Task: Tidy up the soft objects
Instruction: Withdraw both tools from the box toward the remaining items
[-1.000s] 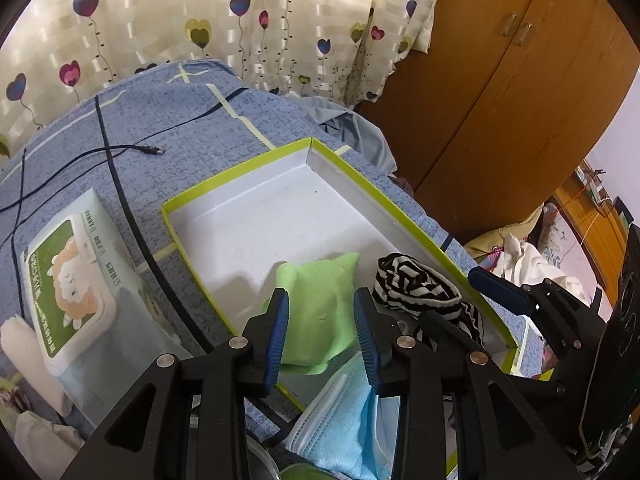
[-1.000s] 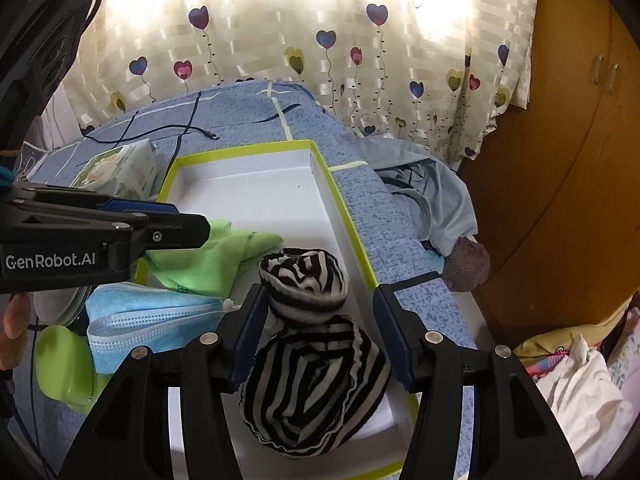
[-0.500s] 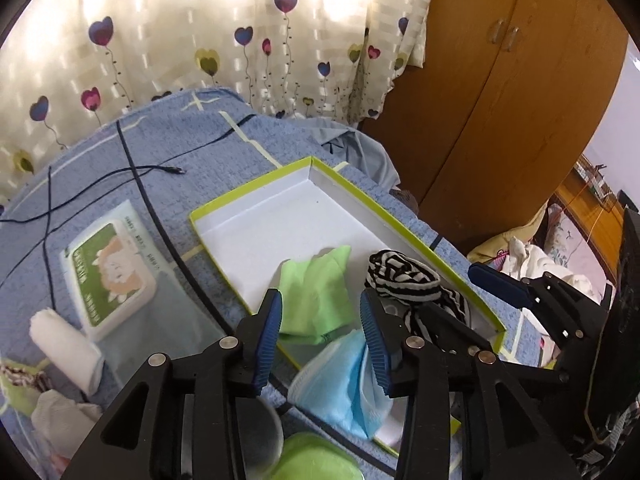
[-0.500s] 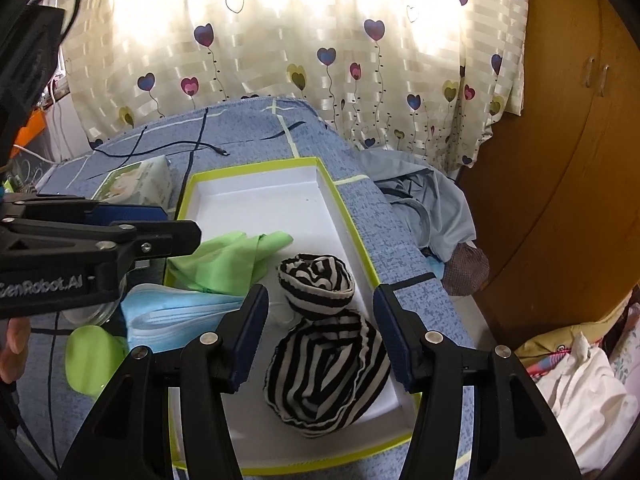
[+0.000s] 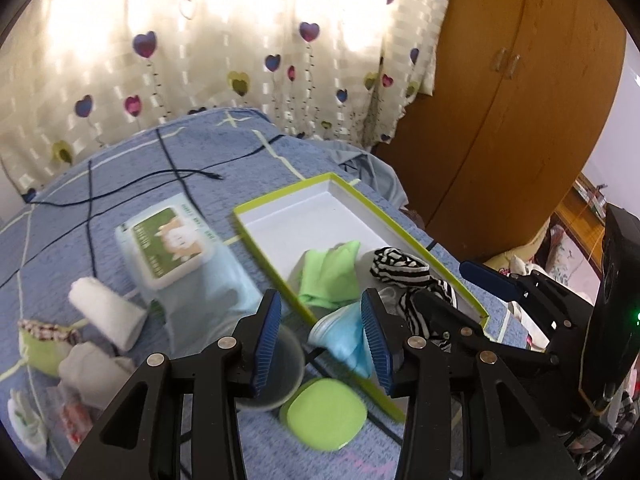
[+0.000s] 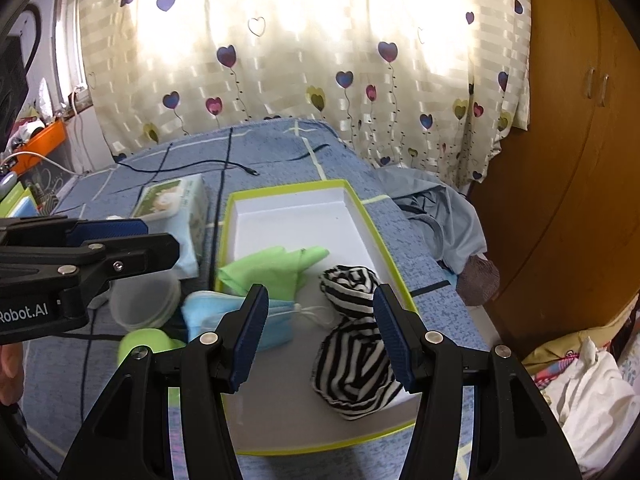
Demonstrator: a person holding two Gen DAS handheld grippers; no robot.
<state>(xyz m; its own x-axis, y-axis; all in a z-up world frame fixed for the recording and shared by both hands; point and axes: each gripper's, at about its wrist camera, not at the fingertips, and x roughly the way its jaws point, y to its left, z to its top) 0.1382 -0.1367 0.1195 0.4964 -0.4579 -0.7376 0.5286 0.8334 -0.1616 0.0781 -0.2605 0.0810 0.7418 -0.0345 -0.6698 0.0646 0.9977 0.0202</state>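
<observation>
Both claws have backed up from the box [image 6: 394, 268]; left claw [image 5: 322, 340] opened further, empty; right claw [image 6: 320, 336] open, empty. Between placements: next, grab the white roll [image 5: 106, 316] left of it.

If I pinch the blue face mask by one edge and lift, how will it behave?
The blue face mask looks thin and pleated, so it will probably droop. Its ear loop trails loose and may snag the striped cloth. It is likely very light.

A home bedroom — blue bedspread [image 5: 248, 168], heart-print curtain [image 6: 320, 60], wooden wardrobe [image 5: 520, 100].
</observation>
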